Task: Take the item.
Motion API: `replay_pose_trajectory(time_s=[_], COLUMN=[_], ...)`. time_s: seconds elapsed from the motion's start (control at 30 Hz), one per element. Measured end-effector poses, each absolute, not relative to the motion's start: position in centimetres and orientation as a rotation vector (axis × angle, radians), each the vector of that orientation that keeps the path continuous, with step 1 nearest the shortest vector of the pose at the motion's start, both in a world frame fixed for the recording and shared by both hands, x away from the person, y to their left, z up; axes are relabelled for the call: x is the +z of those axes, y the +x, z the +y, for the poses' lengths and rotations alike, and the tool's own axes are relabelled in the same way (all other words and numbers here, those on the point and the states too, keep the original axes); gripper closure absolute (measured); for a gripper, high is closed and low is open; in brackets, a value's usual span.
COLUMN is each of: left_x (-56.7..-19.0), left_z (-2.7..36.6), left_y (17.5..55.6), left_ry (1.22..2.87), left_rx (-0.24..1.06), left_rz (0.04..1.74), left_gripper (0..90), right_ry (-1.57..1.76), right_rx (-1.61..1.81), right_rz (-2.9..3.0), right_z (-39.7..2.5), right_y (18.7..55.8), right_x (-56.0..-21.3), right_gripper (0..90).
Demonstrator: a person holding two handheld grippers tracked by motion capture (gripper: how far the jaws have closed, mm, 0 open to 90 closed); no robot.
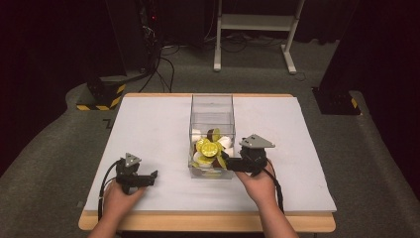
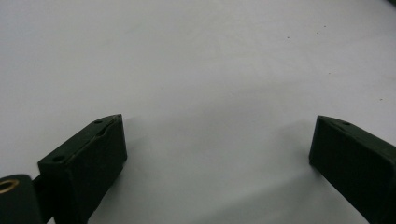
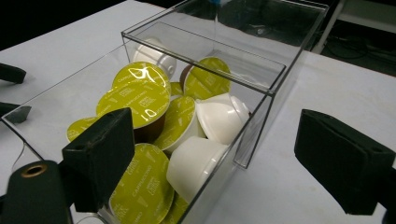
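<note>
A clear plastic box [image 1: 212, 111] stands open-topped at the middle of the white table [image 1: 148, 124]. Its near end holds several coffee capsules [image 1: 208, 148] with yellow-green foil lids [image 3: 135, 100] and white cups [image 3: 219, 116]. My right gripper [image 1: 231, 162] is open at the box's near right corner. In the right gripper view the gripper [image 3: 219, 158] straddles the box's wall [image 3: 254, 126], with one jaw over the capsules and the other outside. My left gripper [image 1: 151, 176] rests low at the front left, and in its own view the gripper [image 2: 217, 154] is open with only bare table between the jaws.
The table's wooden front edge [image 1: 208, 222] runs just behind my hands. On the floor beyond are a black-and-yellow striped base [image 1: 101, 98] at the back left, white frame legs [image 1: 217, 44] behind, and a black base [image 1: 337, 101] at the right.
</note>
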State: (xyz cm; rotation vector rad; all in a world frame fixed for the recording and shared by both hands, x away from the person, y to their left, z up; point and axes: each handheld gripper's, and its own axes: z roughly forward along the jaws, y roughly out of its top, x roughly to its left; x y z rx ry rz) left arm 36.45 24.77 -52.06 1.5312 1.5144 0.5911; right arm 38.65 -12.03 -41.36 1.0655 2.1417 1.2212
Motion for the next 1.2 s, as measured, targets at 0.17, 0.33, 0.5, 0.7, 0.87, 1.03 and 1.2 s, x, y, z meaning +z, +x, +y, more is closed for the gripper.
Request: replay_pose_trajectory(time_s=[0.17,0.33,0.5,0.7,0.87,1.03,1.2], left_x=[-52.1,-52.1,-52.1,-52.1,-52.1,-52.1,-52.1], left_z=[24.8,24.7,24.8,24.8,24.8,24.8,24.8], left_y=[36.4,36.5,36.5,36.5,36.5,36.5,36.5], left_ry=[1.532,1.521,1.529,1.529,1.529,1.530,1.531], left_rx=[0.591,0.590,0.589,0.589,0.589,0.588,0.588], left_rz=[1.515,1.517,1.515,1.515,1.515,1.514,1.514], left_gripper=[4.2,4.2,4.2,4.2,4.2,4.2,4.2], right_ry=[1.060,1.046,1.044,1.048,1.044,1.038,1.024], right_rx=[1.226,1.214,1.207,1.211,1.214,1.208,1.203], right_rz=[2.151,2.177,2.197,2.207,2.213,2.225,2.247], right_z=[-11.5,-10.8,-10.3,-9.5,-8.8,-8.2,-7.3], right_y=[38.7,38.8,38.8,38.9,38.9,38.9,39.0], right_x=[-41.4,-41.5,-41.6,-41.6,-41.7,-41.9,-42.0], right_gripper=[12.7,12.8,13.0,13.1,14.4,14.6,15.2])
